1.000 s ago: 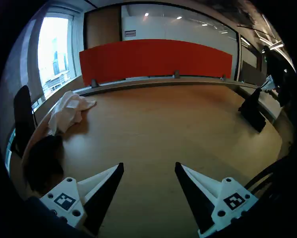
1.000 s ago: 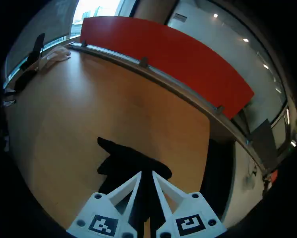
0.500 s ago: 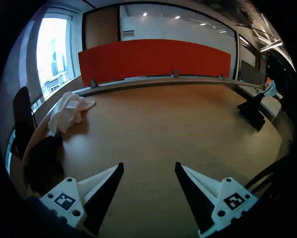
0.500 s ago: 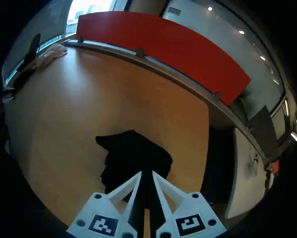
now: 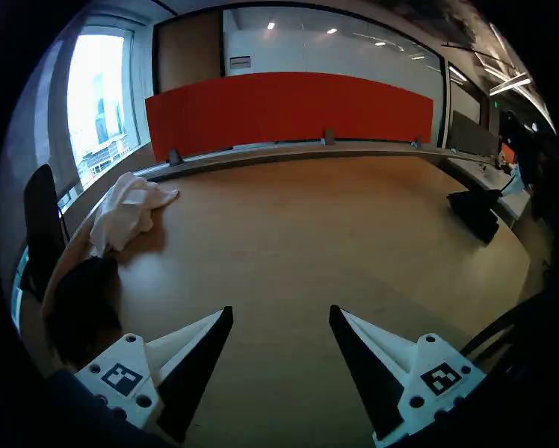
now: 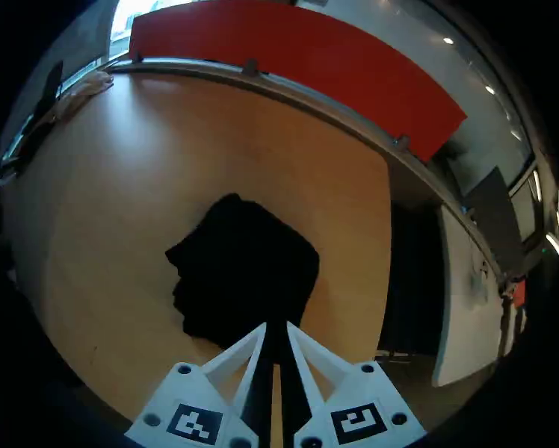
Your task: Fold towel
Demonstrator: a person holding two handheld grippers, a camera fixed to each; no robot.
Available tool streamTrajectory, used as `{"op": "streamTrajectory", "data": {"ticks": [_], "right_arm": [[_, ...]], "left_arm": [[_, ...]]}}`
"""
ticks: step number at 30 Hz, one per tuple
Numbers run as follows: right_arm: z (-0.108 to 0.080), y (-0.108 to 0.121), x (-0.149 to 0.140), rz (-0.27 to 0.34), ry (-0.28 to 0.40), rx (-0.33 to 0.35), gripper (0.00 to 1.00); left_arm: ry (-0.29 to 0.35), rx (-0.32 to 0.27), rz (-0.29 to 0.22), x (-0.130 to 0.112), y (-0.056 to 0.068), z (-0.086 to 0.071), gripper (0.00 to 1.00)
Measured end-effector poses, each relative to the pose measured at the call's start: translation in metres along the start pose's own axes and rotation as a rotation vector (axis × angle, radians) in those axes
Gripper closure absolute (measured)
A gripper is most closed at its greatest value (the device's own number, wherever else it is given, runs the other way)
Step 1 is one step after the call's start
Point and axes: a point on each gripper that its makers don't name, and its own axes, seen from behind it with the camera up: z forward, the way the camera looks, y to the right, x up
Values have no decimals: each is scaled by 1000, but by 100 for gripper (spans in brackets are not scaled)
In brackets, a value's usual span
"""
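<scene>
Two grippers and one black towel [image 6: 242, 276]

In the right gripper view, the right gripper [image 6: 276, 327] had its two white fingers squeezed close together. The near edge of the black towel was pinched between them. The rest of the towel lay spread out on the wooden table [image 6: 167, 172] in a lumpy shape with a pointy bit on one side. It sat near the table's side edge, and the dark floor was past that edge.

In the left gripper view, the left gripper [image 5: 279, 310] was spread wide apart. It held nothing, and bare wood showed between its fingers. It hung over the near part of the table [image 5: 294, 224]. The black towel [image 5: 474, 213] showed far off at the right side of the table, well apart from this gripper.

A crumpled white cloth [image 5: 126, 209] lay at the far left corner of the table, well apart from the black towel. Close to the left edge was a dark heap [image 5: 81, 306], too dim to tell what it was. A black chair [image 5: 40, 224] stood just beside that edge.

A long red wall panel [image 5: 291, 108] ran along the far side of the table. A bright window [image 5: 96, 104] was to its left.
</scene>
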Motion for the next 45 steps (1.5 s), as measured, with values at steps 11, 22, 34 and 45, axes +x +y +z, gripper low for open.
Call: {"op": "streamTrajectory", "data": {"ticks": [11, 22, 34, 45], "right_arm": [[13, 6, -32, 25, -67, -6, 96], [24, 3, -50, 53, -100, -5, 96], [43, -6, -64, 91, -131, -14, 95], [60, -12, -72, 146, -140, -21, 94]], "left_arm": [[-7, 5, 5, 0, 1, 0, 4], [-13, 7, 16, 0, 3, 1, 4], [-24, 10, 29, -2, 4, 0, 4], [-35, 13, 37, -4, 4, 0, 4]]}}
